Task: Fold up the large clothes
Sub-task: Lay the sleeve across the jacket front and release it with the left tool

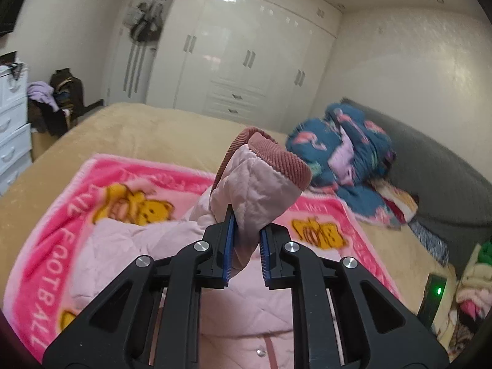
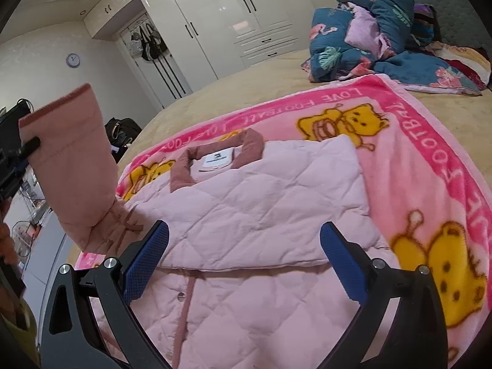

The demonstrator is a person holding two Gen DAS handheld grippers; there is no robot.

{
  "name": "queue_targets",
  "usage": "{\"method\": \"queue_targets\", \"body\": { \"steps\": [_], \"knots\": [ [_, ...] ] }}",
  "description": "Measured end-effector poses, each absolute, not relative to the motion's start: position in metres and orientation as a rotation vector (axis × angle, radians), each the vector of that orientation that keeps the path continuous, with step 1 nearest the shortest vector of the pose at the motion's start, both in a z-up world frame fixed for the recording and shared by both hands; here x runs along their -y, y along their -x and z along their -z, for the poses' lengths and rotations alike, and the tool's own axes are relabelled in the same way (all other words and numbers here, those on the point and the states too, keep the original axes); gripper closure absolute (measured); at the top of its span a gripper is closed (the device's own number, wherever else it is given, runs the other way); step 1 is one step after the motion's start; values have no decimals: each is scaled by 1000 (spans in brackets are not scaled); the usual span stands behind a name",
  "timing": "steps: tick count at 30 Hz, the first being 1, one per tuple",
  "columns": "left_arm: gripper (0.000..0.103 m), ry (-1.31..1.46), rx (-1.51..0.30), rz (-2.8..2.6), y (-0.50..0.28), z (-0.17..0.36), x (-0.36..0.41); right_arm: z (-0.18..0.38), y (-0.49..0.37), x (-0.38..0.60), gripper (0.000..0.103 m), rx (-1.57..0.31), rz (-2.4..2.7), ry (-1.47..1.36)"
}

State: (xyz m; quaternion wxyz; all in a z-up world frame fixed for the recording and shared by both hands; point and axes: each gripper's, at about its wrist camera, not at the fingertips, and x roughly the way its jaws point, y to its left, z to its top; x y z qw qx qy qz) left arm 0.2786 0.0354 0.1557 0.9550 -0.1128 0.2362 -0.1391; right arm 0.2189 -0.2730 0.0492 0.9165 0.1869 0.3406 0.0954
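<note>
A pale pink quilted jacket (image 2: 252, 203) lies on a pink cartoon blanket (image 2: 430, 160) on the bed, collar away from me, one side folded over its front. My left gripper (image 1: 246, 230) is shut on the jacket's sleeve (image 1: 261, 181), lifting it so the ribbed dusky-pink cuff (image 1: 276, 156) stands up above the jacket body (image 1: 246, 316). In the right wrist view that raised sleeve (image 2: 73, 169) hangs at the left with the left gripper (image 2: 27, 150) clamped near the cuff. My right gripper (image 2: 243, 255) stands open just above the jacket's front, nothing between its blue pads.
A heap of blue flamingo-print bedding (image 1: 341, 150) lies at the bed's far right, against a grey headboard (image 1: 430, 166). White wardrobes (image 1: 246, 55) line the back wall. White drawers (image 1: 12, 113) and piled clothes stand at the left. More clothes (image 1: 473, 286) lie at the near right.
</note>
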Motion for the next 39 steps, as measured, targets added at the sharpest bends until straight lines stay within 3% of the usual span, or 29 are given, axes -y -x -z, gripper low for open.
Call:
{"method": "queue_targets", "body": {
  "steps": [16,39],
  "knots": [
    [95,36,-676,412,-266,-47,60,-26,-208,320,5,-739,-74,-415],
    [85,-121,-833,391,-245,26,82,-18,-217,303,5,-790,-98,-404]
  ]
}}
